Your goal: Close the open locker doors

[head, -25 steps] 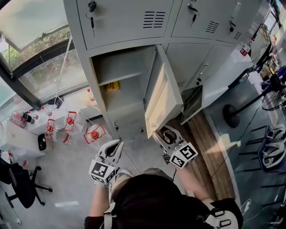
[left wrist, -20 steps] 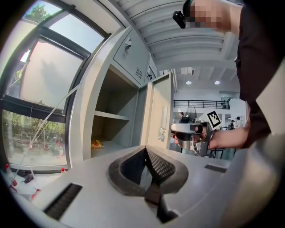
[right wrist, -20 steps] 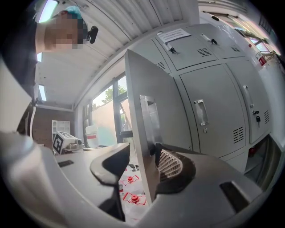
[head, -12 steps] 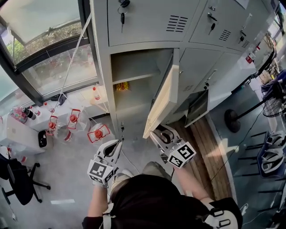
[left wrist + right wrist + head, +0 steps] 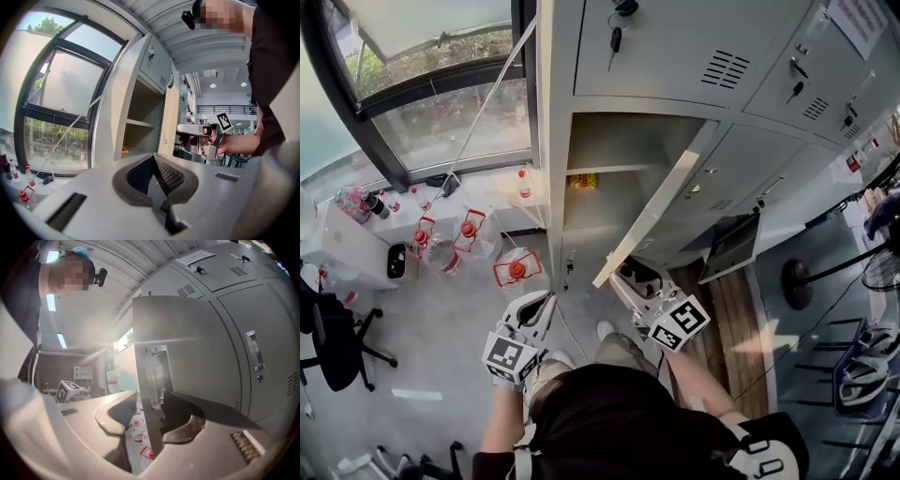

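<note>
Daylight from the window (image 5: 61, 108) left of the jaws; hazy glare above them washes the locker door (image 5: 187, 343); corners black

The door (image 5: 652, 220) sat edge-on between the right gripper's (image 5: 628, 274) jaws at one o'clock; bottles (image 5: 469, 232) stood at ten.
</note>
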Available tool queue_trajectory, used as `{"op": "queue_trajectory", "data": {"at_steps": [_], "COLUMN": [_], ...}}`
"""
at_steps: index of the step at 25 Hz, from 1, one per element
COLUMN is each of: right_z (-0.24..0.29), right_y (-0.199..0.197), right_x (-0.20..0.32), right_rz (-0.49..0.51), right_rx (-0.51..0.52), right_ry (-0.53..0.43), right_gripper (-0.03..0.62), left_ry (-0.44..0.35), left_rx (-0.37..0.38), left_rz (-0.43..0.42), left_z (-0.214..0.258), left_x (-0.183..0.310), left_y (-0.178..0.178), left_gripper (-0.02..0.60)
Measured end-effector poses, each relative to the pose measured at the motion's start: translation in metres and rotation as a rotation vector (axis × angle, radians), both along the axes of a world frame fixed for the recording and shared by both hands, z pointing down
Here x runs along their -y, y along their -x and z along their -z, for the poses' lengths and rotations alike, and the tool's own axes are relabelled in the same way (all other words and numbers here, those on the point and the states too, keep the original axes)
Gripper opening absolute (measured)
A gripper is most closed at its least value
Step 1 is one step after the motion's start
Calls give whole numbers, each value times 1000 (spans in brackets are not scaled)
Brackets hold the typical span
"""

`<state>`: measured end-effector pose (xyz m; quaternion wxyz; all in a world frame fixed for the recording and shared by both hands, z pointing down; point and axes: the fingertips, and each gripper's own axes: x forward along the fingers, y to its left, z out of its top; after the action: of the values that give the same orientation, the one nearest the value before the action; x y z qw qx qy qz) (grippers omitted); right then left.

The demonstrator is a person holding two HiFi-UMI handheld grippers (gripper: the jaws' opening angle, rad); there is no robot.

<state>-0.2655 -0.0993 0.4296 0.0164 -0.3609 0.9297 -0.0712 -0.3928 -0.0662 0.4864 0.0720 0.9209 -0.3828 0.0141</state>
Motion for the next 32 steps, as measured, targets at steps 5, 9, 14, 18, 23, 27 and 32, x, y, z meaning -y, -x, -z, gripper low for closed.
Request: {"op": "queue_trajectory", "data": {"at_steps": [5, 9, 14, 18, 23, 27, 32], "right_z": [0, 1, 0, 1, 0, -1, -2], "right_y": [14, 23, 32, 38, 45, 50, 54], "right_x": [16, 29, 44, 57, 74, 87, 101], "right_rz": [95, 166, 241, 295, 346, 378, 412], "right_rx": [5, 7, 12, 18, 20, 32, 36], "right_ry": [6, 5, 6, 3, 2, 2, 5], "right_gripper": [170, 170, 169, 167, 167, 167, 167], "left_ry": [15, 0, -1, 2, -7, -9, -3], "left_rx": [9, 4, 5, 0, 9, 17, 24], "left_rz": [78, 129, 197, 244, 305, 351, 396], "left_z": [4, 6, 7, 5, 6, 6, 6], "left_x": [10, 21, 31, 36, 44, 48, 52], "left_y": [1, 2, 5, 9, 14, 19, 23], "left_gripper": [8, 8, 8, 8, 8, 8, 8]}}
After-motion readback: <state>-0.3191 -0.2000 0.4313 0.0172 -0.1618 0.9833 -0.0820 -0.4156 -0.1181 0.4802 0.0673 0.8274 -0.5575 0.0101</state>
